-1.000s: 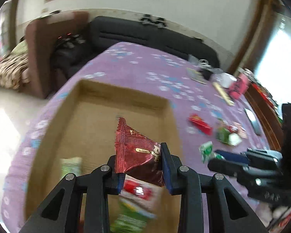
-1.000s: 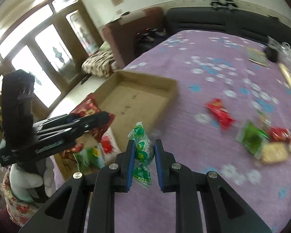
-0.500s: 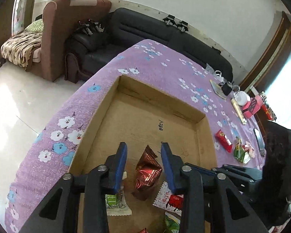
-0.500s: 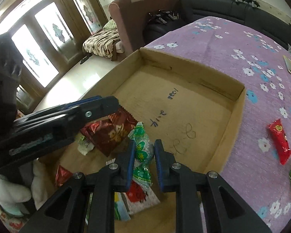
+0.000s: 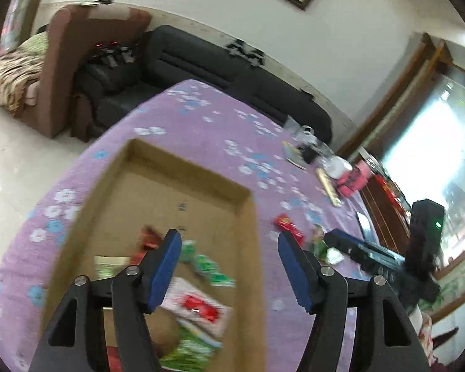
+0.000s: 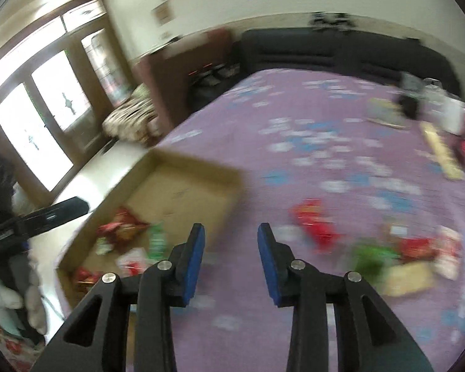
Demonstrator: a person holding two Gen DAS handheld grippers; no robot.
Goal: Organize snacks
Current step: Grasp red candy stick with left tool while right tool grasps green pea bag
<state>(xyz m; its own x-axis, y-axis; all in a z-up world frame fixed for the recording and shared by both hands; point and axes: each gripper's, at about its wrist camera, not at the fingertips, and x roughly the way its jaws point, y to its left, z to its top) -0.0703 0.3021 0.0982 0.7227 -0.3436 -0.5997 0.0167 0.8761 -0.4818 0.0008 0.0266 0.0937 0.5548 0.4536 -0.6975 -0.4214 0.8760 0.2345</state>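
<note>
Both tools are empty between loads. The left gripper (image 5: 229,266), jaws spread wide and holding nothing, hangs over the cardboard box (image 5: 248,226), where green, red and white packets (image 5: 201,307) lie toward its 6 o'clock end. The right gripper (image 6: 231,257), jaws also apart and bare, points across the purple floral tablecloth (image 6: 325,117). Next, judging by the layout, comes a reach for the loose snacks: a red packet (image 6: 316,226) at 1 o'clock, then the heap (image 6: 403,257) at 3 o'clock. Only the right view resolves that heap; only the left shows the box's near contents.
</note>
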